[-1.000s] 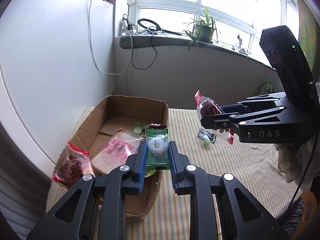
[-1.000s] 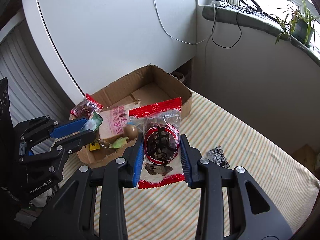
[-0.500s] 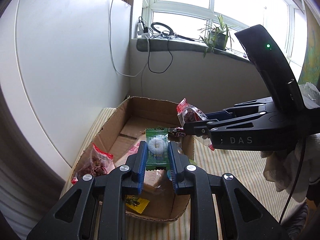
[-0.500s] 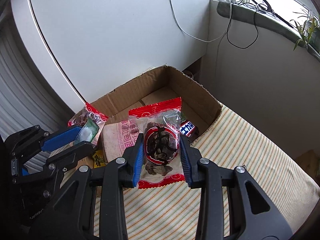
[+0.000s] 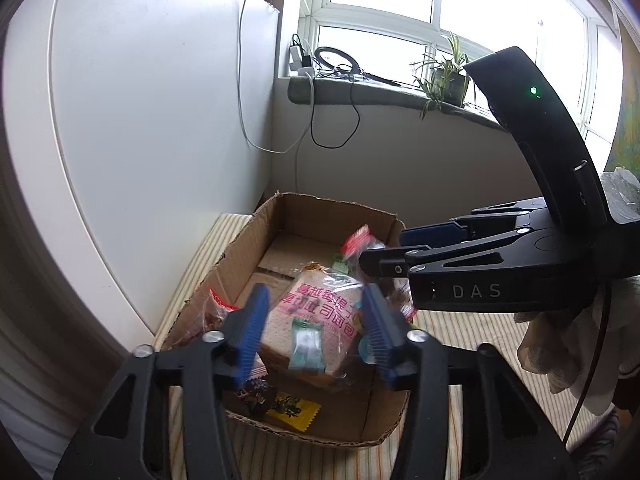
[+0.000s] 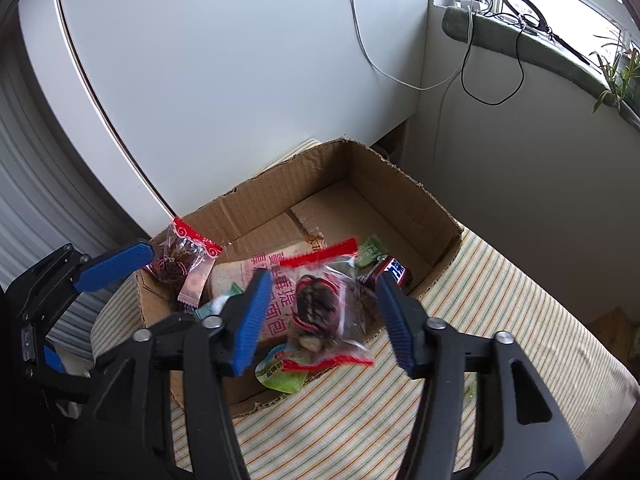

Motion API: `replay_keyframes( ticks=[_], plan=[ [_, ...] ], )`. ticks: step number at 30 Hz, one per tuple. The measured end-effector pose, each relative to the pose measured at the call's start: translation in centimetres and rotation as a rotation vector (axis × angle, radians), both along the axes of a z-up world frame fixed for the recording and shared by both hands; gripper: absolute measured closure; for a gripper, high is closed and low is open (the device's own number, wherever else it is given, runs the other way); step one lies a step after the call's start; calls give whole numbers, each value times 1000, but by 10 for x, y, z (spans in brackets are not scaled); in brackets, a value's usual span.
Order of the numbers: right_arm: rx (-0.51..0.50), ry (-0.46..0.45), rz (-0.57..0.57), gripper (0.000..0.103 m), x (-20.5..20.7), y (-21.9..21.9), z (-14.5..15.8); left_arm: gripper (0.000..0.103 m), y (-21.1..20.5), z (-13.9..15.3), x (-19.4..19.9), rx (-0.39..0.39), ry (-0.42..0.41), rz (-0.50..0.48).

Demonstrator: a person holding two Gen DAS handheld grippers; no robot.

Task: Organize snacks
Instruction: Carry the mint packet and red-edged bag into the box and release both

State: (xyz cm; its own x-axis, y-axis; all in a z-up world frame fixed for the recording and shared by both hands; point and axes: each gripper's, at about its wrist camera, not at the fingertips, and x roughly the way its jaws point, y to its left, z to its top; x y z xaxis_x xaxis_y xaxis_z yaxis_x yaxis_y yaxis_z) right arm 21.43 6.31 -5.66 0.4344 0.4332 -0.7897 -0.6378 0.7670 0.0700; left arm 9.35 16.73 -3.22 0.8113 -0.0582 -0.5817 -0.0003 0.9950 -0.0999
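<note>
An open cardboard box (image 5: 240, 256) (image 6: 400, 196) stands on a striped cloth and holds a bread packet (image 5: 316, 312) with pink print. My left gripper (image 5: 315, 296) hangs over the box with its jaws opening. A small green packet (image 5: 306, 344), blurred, drops free between them with no pad touching it. My right gripper (image 6: 324, 280) (image 5: 382, 246) is over the box's near right corner, its jaws opening too. A clear red-edged packet of dark fruit (image 6: 324, 308) falls loose between its fingers.
The box also holds another red-edged packet (image 6: 180, 256) at its left corner, a dark chocolate bar (image 6: 390, 272), a yellow packet (image 5: 294, 410) and a green jelly cup (image 6: 280, 372). A white cabinet (image 5: 140, 120) stands close behind the box. The striped cloth (image 6: 360, 420) stretches to the right.
Both hands came in over the box. Both grippers, shut on their packets before, have opened, and the green packet and the red-edged packet have slipped out and are falling.
</note>
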Motion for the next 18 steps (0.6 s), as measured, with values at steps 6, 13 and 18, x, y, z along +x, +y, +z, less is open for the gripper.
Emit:
replay_keyframes(
  ticks=[6,13,18],
  plan=[
    [8,-15,-18,31,-1,-6,7,45,-1,4,-5,5,-19,11],
    [19,-18,-38,31,0,-22,12,45,-4,9,-12,9,-36,15],
    [32,-24,-49,30,0,-36,15,45,-12,14,-16,22,-48,8]
  ],
)
